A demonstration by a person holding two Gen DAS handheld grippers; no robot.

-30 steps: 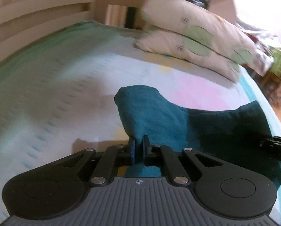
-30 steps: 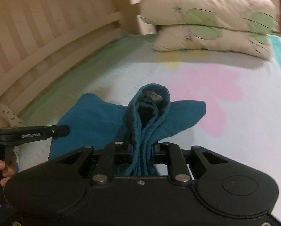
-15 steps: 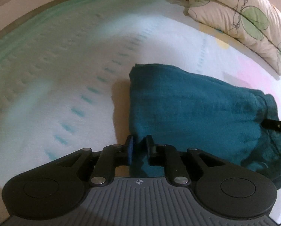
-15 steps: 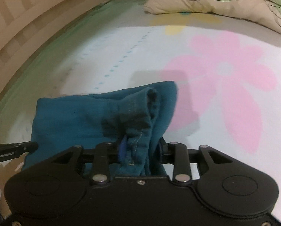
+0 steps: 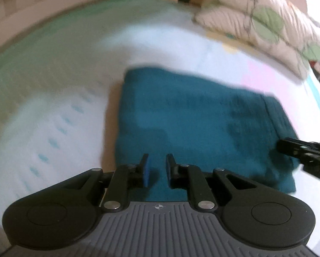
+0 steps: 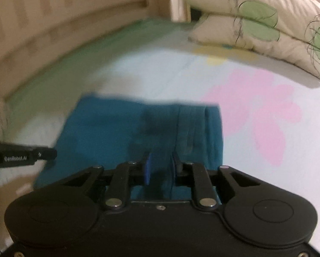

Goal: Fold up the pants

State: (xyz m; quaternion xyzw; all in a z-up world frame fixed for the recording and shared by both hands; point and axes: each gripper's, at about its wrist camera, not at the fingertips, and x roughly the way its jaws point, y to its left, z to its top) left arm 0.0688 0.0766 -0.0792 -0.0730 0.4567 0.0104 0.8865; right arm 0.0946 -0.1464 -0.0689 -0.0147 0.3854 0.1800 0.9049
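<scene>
Both black two-finger tools have let go. The left gripper (image 5: 156, 167) stands parted over the near edge; the right gripper (image 6: 161, 167), empty, is narrowing again. A moment ago each pinched cloth, so this fold looks laid. The teal fabric pants (image 5: 194, 124) lie flat as a thick rectangle on the pale flowered bedsheet (image 6: 256, 111).

One text can be read. In the right wrist view, white lettering "GenRobot.AI" stands on the side of the black plastic finger of the left claw (image 6: 42, 154), which reaches in just left of the folded teal cloth pants (image 6: 121, 132); the blur makes its last letters uncertain. In the left wrist view, a small white compass-like emblem sits on the ribbed grey claw housing (image 5: 159, 206), with no letters.
</scene>
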